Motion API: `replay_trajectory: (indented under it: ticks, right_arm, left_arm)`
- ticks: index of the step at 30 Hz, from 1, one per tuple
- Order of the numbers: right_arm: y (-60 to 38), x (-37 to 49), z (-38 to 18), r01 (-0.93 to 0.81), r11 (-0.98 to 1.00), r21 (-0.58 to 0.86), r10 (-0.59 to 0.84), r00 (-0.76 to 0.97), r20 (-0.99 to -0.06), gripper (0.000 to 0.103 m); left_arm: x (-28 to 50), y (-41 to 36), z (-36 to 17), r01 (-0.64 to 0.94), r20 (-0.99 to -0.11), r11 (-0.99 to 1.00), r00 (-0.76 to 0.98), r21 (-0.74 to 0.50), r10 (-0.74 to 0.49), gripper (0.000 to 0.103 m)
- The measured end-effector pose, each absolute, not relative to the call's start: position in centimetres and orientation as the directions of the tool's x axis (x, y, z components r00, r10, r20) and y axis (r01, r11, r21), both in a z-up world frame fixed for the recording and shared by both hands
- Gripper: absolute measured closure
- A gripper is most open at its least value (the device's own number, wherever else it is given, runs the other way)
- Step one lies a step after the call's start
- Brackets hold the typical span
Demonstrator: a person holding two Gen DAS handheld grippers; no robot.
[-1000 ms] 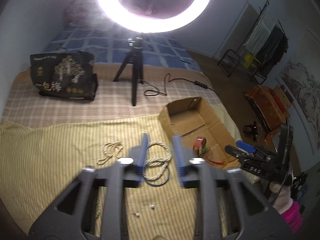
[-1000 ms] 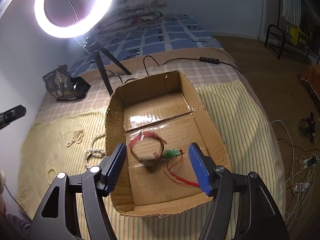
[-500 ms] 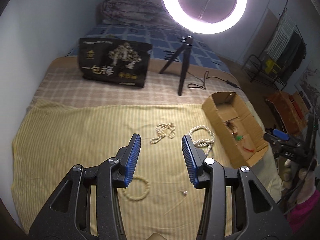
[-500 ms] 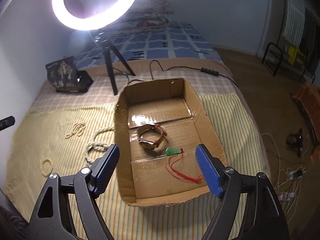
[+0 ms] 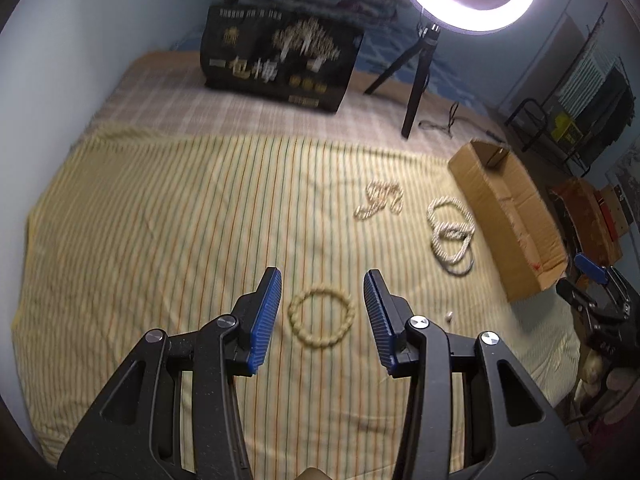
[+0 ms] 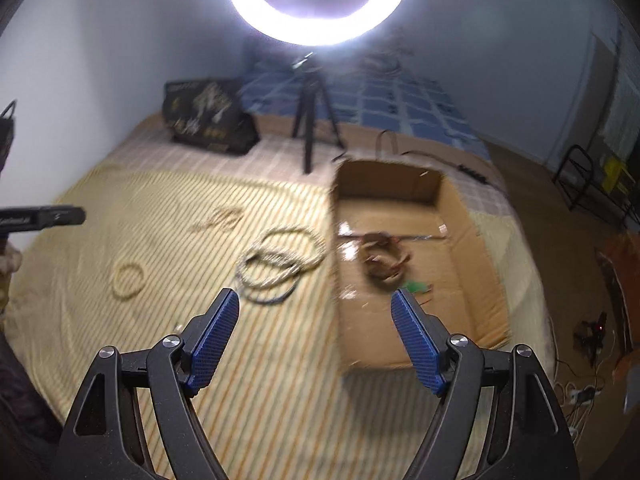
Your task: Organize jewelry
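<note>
1. The left gripper [image 5: 322, 316] hangs over the beaded bracelet [image 5: 321, 317] on the striped sheet [image 5: 160, 232], jaws apart and empty. The ring looks almost as wide as the gap, so one pad may land on the beads and flick the bracelet aside.
2. The sheet is soft and loose. Fingers pressing down could pinch a fold of cloth with the bracelet and drag it.
3. The right gripper [image 6: 316, 340] has its jaws spread wide with nothing between them, near the edge of the cardboard box [image 6: 472, 264], where a watch [image 6: 382, 258] already lies. A low sweep could knock the box wall.
4. The rope necklace [image 6: 280, 266] lies just beside the box and could snag on a passing finger.
</note>
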State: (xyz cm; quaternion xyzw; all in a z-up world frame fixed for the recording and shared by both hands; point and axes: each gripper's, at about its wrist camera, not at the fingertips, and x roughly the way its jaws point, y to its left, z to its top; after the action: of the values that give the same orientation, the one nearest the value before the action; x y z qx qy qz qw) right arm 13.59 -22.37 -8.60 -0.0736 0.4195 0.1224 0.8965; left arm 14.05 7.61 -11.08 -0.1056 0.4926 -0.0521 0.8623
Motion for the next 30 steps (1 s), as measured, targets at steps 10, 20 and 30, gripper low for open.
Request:
replay_trajectory:
  ticks: [10,20,30]
  right_arm:
    - [-18.5,13.3,-12.9,-0.384,0.923,0.034,0.231,0.479,-0.847,0.029]
    - [-16.5,14.7,-17.3,-0.439,0.89,0.125,0.285,0.321,-0.903,0.067]
    - [-15.7,15.6,-18.3,-0.446,0.88,0.164,0.309,0.274,-0.911,0.074]
  left_arm:
    - [14.7,8.8,-15.7,-0.078,-0.885,0.951,0.394,-0.299,-0.246,0.06]
    - [15.7,9.0,-17.8,-0.099,-0.901,0.945,0.346,-0.312,-0.261,0.068]
    - [16.6,9.0,-19.2,-0.128,-0.908,0.933,0.308,-0.336,-0.284,0.069]
